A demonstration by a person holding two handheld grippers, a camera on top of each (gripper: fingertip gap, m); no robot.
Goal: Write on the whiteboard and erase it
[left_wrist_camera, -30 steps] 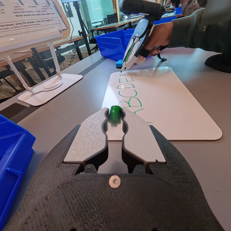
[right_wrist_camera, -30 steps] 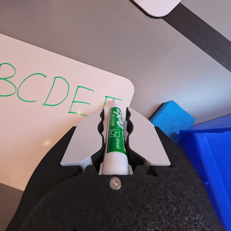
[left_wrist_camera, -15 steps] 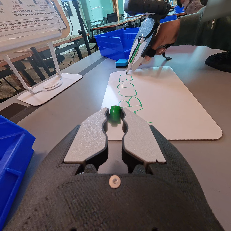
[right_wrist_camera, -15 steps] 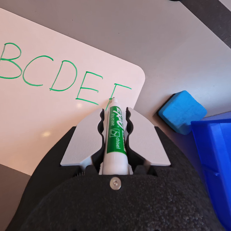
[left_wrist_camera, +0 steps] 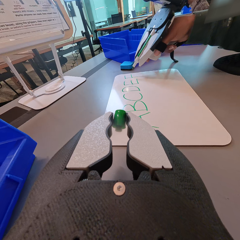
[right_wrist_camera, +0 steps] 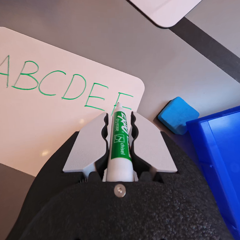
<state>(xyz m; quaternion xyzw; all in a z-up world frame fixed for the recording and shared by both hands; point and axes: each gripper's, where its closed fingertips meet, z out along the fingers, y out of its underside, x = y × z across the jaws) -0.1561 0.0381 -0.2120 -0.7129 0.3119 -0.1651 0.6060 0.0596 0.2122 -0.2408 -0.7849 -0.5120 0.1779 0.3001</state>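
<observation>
The right gripper (right_wrist_camera: 119, 115) is clamping the green marker (right_wrist_camera: 120, 142) lengthwise, tip pointing at the whiteboard's (right_wrist_camera: 39, 123) corner; the left gripper (left_wrist_camera: 119, 116) is pinching the green cap (left_wrist_camera: 119, 118)

grey table (left_wrist_camera: 77, 110) | on it: whiteboard (left_wrist_camera: 181, 110), blue eraser (left_wrist_camera: 126, 64), blue bins (left_wrist_camera: 120, 44), white stand (left_wrist_camera: 52, 90)

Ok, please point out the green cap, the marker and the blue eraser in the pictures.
green cap (left_wrist_camera: 119, 118), left wrist view, middle of its side, between the fingers.
marker (right_wrist_camera: 120, 136), right wrist view, green part of its barrel.
blue eraser (right_wrist_camera: 178, 114), right wrist view, middle of its top face.
</observation>
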